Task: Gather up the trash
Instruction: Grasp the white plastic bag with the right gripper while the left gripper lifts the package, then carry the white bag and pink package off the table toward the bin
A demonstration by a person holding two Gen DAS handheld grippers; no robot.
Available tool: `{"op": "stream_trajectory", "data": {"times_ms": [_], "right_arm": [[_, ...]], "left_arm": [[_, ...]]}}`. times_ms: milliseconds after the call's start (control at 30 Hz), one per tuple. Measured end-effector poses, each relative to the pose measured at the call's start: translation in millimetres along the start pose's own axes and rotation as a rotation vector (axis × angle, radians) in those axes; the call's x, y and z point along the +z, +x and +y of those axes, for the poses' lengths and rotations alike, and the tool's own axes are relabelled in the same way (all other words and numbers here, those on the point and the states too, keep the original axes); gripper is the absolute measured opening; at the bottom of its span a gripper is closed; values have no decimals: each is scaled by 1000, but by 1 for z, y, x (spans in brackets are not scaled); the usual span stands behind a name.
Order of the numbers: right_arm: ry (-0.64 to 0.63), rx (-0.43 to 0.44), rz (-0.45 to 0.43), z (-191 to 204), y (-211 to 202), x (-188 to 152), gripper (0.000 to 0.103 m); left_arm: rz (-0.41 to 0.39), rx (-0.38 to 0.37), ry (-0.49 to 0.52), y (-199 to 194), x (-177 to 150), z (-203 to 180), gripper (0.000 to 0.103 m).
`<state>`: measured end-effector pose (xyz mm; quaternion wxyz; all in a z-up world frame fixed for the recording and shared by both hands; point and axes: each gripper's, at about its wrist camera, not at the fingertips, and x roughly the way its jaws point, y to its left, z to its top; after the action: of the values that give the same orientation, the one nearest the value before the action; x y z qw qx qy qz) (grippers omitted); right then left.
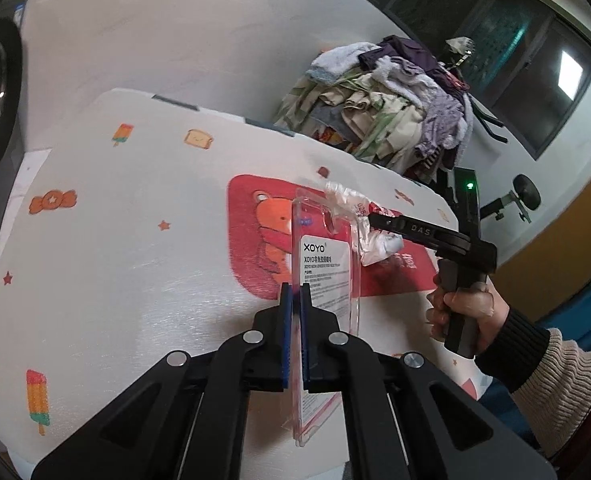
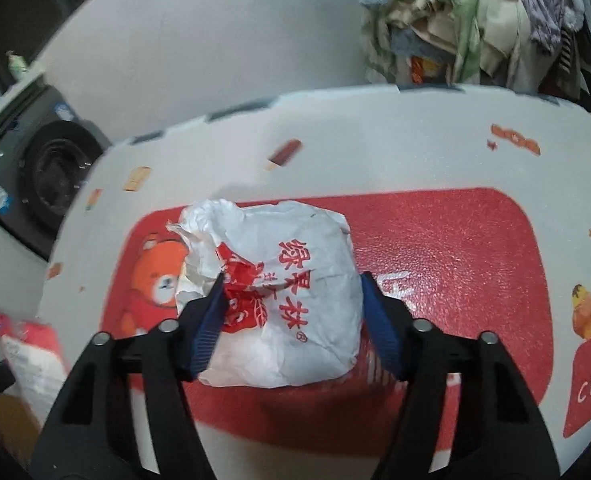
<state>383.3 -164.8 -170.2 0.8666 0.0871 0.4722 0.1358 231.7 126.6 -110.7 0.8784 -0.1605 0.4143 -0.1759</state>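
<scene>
My left gripper [image 1: 294, 292] is shut on a clear plastic blister pack [image 1: 327, 264] with a white XOYO card inside, held upright above the white cartoon-print table [image 1: 115, 264]. A crumpled white paper wrapper with red Chinese print [image 2: 291, 300] lies on the table's red panel [image 2: 455, 264]. My right gripper [image 2: 291, 280] is open, its blue pads [image 2: 379, 328] on either side of the wrapper, the left pad touching it. In the left wrist view the right gripper's fingers [image 1: 403, 230] reach into the wrapper [image 1: 371, 236] behind the pack.
A pile of clothes [image 1: 395, 112] [image 2: 475, 20] stands beyond the table's far edge. A dark washing machine [image 2: 51, 176] sits at the left by the wall. A red and white bag [image 2: 31, 356] lies low at the left, off the table.
</scene>
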Motion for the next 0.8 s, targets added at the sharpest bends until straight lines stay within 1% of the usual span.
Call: {"op": "stream_trajectory", "data": {"times_ms": [67,200,300,433,633,800], "right_arm": [[-19,4,-33,1,-22,-6,63],[-17,8,-89,-5,-69,-26,63],[-14,-12,-126,-14,-107,-47,63],[22,-17,-175,-33,-159,-76,63],[25,-26,-218,-46,-209,-114,63],[13,-11,-232,-47,-232,-142,63]], "left_arm": [[0,-9,19,-3,-1,-10,4],[-1,-35,53,-8,-4,-35,4],[0,-51,78,-13,-10,-54,4],[3,-56,113,-22,-19,-79,4],[6,-58,136,-39,-33,-106,4],[5,-69,149,-51,-51,-119,4]]}}
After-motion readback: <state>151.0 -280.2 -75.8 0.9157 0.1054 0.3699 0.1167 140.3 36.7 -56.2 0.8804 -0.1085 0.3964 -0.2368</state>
